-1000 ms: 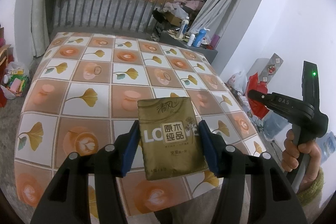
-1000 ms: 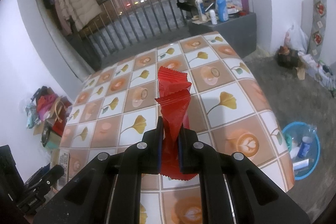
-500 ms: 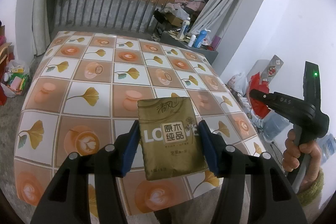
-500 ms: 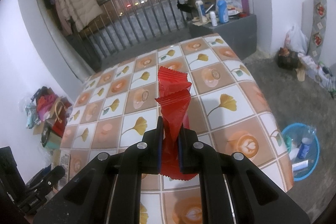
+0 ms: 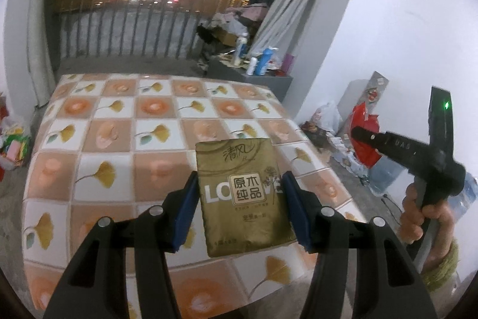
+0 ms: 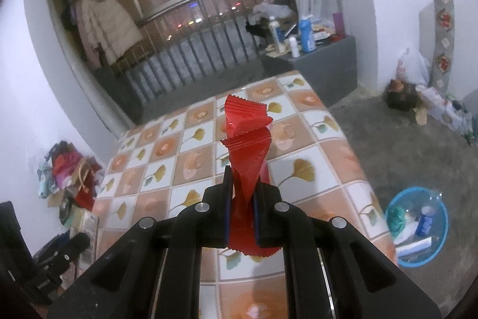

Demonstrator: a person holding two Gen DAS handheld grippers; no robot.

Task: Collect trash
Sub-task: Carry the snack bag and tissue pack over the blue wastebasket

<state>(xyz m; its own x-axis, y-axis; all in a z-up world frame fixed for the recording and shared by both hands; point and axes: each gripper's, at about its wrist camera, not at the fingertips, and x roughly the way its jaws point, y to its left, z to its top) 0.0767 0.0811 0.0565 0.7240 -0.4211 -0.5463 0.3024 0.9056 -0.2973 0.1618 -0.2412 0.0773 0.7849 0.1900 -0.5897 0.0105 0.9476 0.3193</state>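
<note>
My left gripper (image 5: 240,184) is shut on a gold tissue packet (image 5: 243,196) with white "LOVE" lettering, held flat above the near edge of the table (image 5: 119,145) with the orange-and-white ginkgo cloth. My right gripper (image 6: 242,184) is shut on a twisted red wrapper (image 6: 246,151) that sticks up between its fingers, above the table's near right part (image 6: 298,145). The right gripper also shows in the left wrist view (image 5: 418,157), off the table's right side, with the red wrapper (image 5: 363,133) at its tip.
A blue basin (image 6: 418,229) with bottles stands on the floor right of the table. A grey cabinet (image 6: 316,62) with bottles is behind the table, by the railing. Bags and clutter lie along the right wall (image 5: 328,121) and on the floor at the left (image 6: 68,172).
Both grippers have pulled back and risen a little; the table looks smaller and farther. Both still hold their items.
</note>
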